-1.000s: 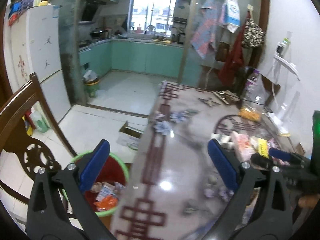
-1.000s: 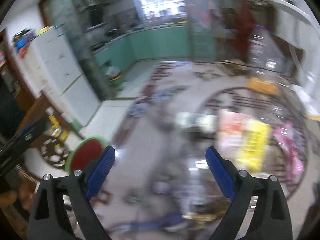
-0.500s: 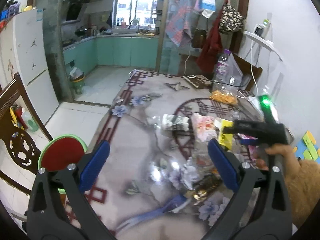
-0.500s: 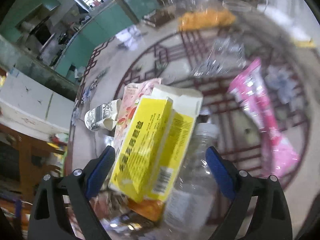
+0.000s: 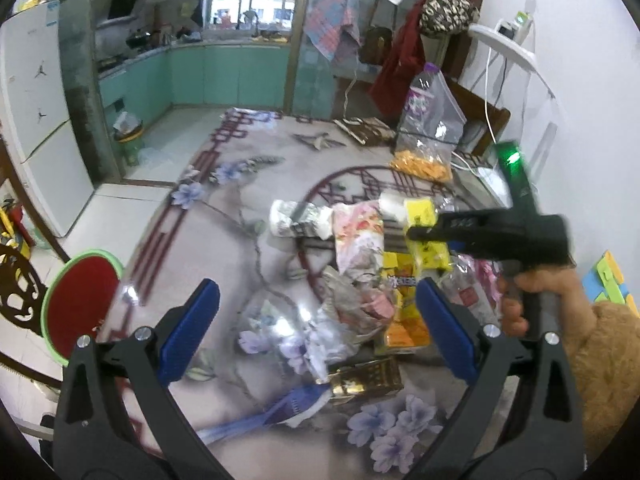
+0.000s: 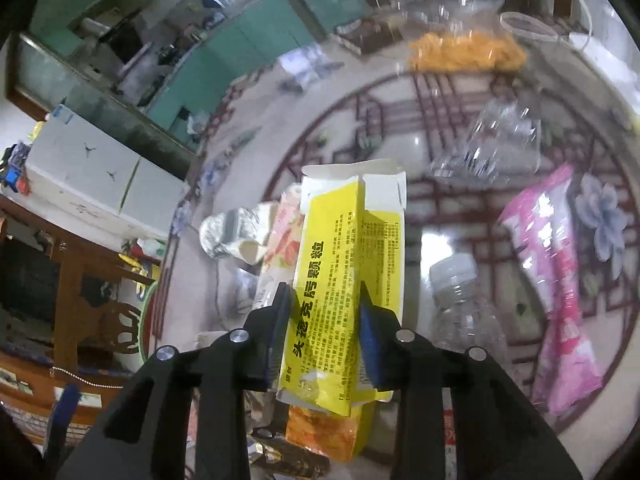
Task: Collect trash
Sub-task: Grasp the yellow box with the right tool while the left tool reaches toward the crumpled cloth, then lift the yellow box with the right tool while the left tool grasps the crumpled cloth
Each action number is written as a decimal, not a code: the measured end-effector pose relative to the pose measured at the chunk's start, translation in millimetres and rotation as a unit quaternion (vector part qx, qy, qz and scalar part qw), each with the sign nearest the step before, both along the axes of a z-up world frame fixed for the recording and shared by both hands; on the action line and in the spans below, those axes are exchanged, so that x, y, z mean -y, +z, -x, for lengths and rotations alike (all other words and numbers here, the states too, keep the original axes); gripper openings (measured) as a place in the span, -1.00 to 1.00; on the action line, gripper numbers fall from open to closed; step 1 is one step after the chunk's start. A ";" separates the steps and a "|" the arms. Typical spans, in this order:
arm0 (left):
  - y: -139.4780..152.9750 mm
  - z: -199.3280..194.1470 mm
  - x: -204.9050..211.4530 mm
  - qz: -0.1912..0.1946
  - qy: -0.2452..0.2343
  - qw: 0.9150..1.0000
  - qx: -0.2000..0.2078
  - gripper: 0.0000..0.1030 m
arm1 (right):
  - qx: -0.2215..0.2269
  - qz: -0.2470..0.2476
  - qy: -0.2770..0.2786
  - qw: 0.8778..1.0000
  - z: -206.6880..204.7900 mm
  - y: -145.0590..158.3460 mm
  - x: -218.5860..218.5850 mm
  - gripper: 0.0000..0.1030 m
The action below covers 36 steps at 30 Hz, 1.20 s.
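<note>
A pile of trash lies on the patterned table (image 5: 224, 248). In it are a silver crumpled carton (image 5: 298, 220), a floral wrapper (image 5: 358, 236), an orange packet (image 5: 404, 320), a gold wrapper (image 5: 368, 376) and a clear bottle (image 6: 460, 304). My left gripper (image 5: 316, 288) hovers open above the near side of the pile with nothing between its pads. My right gripper (image 6: 324, 292) is closing, and its blue pads press both sides of a yellow box (image 6: 344, 248). In the left wrist view, a hand holds that right gripper (image 5: 416, 232) at the yellow box (image 5: 424, 220).
A red bin with a green rim (image 5: 82, 300) stands on the floor left of the table, by a wooden chair (image 5: 16, 292). A pink wrapper (image 6: 552, 280), a bag of orange snacks (image 5: 424, 164) and a crumpled clear bottle (image 6: 492, 144) lie farther back on the table.
My right gripper came down onto the pile and its wide jaws shut on the yellow box. The left gripper swung from the bin side across the table to the trash, still open.
</note>
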<state>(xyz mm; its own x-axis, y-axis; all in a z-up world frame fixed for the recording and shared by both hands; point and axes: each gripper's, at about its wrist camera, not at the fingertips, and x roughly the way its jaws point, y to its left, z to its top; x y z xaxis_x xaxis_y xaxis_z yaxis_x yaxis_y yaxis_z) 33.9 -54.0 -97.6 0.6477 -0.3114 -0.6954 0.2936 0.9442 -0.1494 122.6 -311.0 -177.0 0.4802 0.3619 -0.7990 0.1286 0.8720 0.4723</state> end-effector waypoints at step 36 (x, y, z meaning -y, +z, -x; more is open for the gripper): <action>30.0 -36.8 32.8 0.016 -0.040 0.999 0.012 -0.10 | 0.188 0.083 -0.024 0.978 76.7 108.2 -13.3 -0.37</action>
<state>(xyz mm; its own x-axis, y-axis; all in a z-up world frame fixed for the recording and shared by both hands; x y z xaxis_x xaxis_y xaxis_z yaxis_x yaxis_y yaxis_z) 70.7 -86.8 -67.6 0.6370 -0.3839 -0.6684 0.3716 0.9127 -0.1701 45.9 -297.7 -68.8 0.7644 0.2121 -0.6089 0.0162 0.9377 0.3471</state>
